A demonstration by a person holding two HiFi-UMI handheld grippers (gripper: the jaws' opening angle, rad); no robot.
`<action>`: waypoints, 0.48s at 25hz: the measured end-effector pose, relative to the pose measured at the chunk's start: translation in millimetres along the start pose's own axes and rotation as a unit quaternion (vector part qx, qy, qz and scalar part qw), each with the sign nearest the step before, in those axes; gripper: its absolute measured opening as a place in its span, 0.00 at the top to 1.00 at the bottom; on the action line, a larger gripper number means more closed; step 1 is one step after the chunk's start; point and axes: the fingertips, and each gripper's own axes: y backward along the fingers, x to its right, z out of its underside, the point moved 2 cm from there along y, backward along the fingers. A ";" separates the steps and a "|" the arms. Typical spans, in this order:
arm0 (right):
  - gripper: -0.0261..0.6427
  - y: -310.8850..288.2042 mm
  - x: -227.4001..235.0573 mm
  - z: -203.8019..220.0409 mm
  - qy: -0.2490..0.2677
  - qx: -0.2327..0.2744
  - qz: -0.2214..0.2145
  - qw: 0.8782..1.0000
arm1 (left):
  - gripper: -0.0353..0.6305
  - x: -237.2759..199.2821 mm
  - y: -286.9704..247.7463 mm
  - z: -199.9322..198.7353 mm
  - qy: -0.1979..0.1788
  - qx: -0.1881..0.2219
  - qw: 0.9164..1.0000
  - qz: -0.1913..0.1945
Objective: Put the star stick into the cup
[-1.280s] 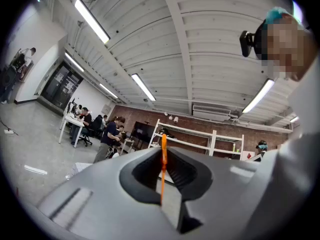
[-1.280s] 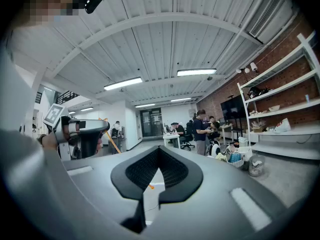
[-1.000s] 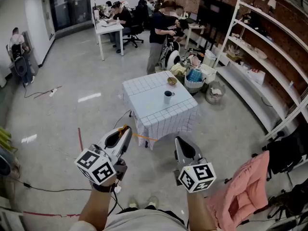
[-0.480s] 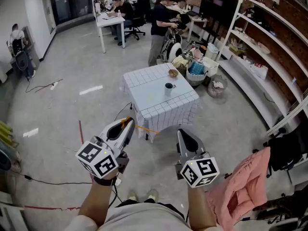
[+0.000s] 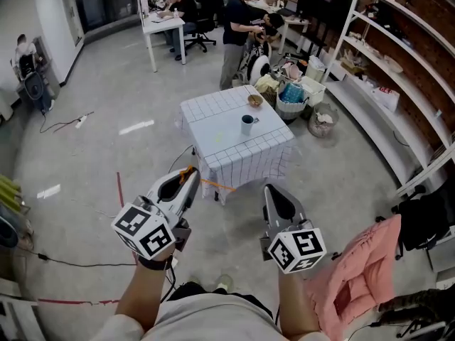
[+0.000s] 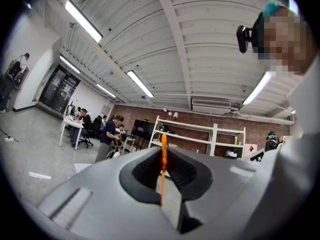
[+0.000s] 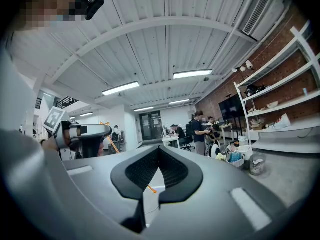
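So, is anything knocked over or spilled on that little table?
Nothing stands out. The cup stands upright on the checked table, a small bowl sits near its far edge, and no spill shows.

The left gripper (image 6: 164, 155) fills the view from 4 to 8 o'clock, its grey jaws closed on a thin orange stick (image 6: 162, 170) that stands upright in the seam between them, its tip showing above the jaw tips. Beyond, at 9 o'clock, people sit at a white desk (image 6: 67, 126), with one person standing (image 6: 107, 141) just beside it. White shelving (image 6: 200, 134) lines a brick wall (image 6: 130, 115) at 4 o'clock. Ceiling light strips (image 6: 85, 21) run at 11 o'clock.
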 end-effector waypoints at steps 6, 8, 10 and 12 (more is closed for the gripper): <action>0.94 4.0 18.4 3.4 -0.008 -0.001 0.003 1.000 | 0.91 7.4 -13.6 11.6 -0.004 -0.010 1.000 -0.001; 0.94 2.5 22.1 4.1 -0.011 0.000 0.002 1.000 | 0.91 7.2 -17.5 12.5 -0.007 -0.013 1.000 -0.004; 0.94 -0.3 25.4 4.6 -0.013 0.000 0.001 1.000 | 0.91 5.7 -22.2 13.5 -0.008 -0.015 1.000 -0.005; 0.94 -3.8 29.1 4.7 -0.014 -0.001 0.001 1.000 | 0.91 3.2 -27.8 14.9 -0.006 -0.016 1.000 -0.005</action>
